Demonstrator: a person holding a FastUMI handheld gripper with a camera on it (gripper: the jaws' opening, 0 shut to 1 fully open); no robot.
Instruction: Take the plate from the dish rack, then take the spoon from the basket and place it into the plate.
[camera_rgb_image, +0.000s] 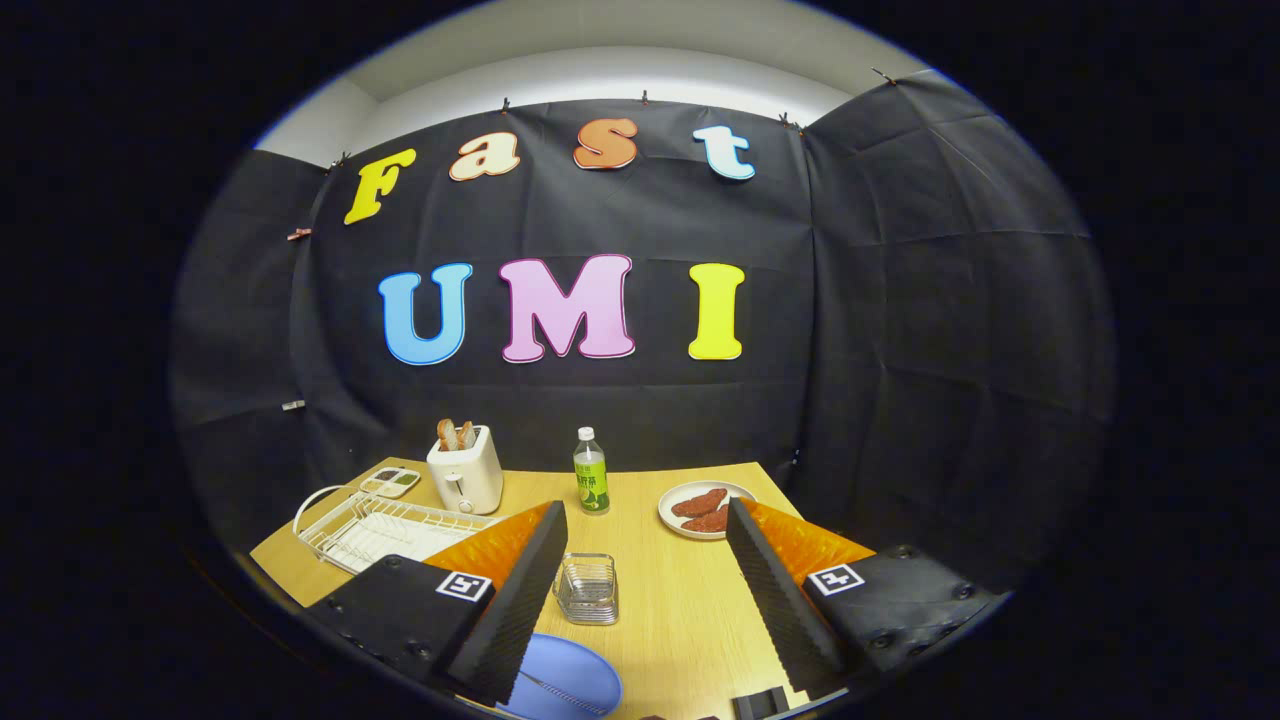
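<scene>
A blue plate (562, 675) lies on the wooden table (660, 600) close in, beside my left finger, partly hidden by it. A thin metal spoon (560, 692) rests across the plate. The small wire basket (587, 588) stands just ahead, between the fingers and nearer the left one; it looks empty. The white wire dish rack (385, 528) sits beyond the left finger and holds no plate. My gripper (645, 600) hangs above the table, open wide, with nothing between its fingers.
A white toaster (466, 470) with bread slices stands behind the rack, next to a small tray (390, 482). A green-labelled bottle (591, 472) is at mid-table. A white plate with red slices (703, 508) lies beyond the right finger. Black cloth walls enclose the table.
</scene>
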